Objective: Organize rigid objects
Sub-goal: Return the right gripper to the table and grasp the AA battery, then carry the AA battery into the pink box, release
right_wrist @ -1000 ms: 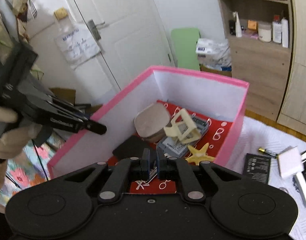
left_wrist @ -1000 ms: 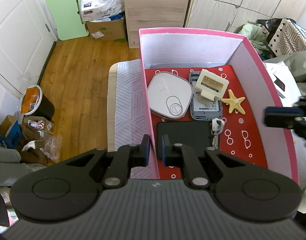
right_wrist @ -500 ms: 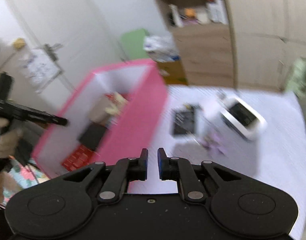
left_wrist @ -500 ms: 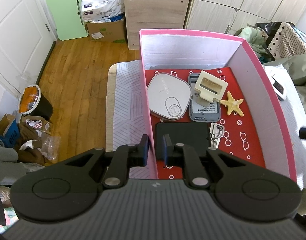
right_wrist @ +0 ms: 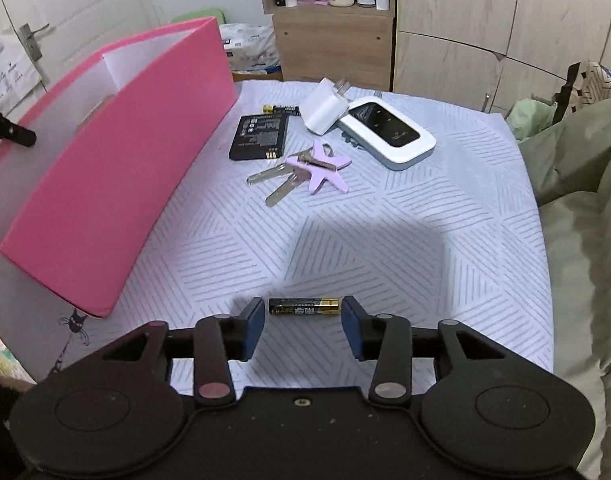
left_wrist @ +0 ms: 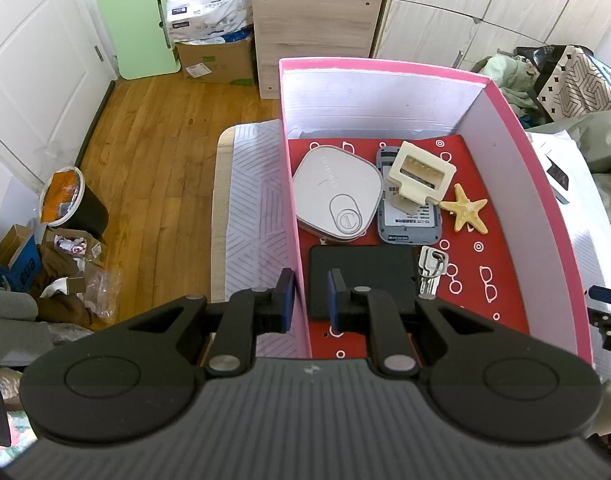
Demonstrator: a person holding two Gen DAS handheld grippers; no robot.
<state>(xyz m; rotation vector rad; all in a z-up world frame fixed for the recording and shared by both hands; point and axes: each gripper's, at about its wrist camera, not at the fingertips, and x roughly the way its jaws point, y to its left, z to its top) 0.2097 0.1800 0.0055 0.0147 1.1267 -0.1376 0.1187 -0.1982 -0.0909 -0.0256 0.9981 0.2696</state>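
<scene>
Battery (right_wrist: 304, 306), an AA cell, lay crosswise on the striped cloth (right_wrist: 385, 240) between the pads of the right hand-held gripper (right_wrist: 303, 330), whose jaws were opening and did not touch it. Farther away lay keys (right_wrist: 279, 184), a purple star (right_wrist: 325, 168), a flat black battery pack (right_wrist: 259, 136), a white charger plug (right_wrist: 325, 106) and a white pocket router (right_wrist: 389, 132). The left hand-held gripper (left_wrist: 308, 295) pinched the near left wall of the pink box (left_wrist: 295, 216). Inside the box were a grey rounded device (left_wrist: 337, 196), a yellow starfish (left_wrist: 467, 210), keys (left_wrist: 431, 268) and a black pad (left_wrist: 365, 276).
</scene>
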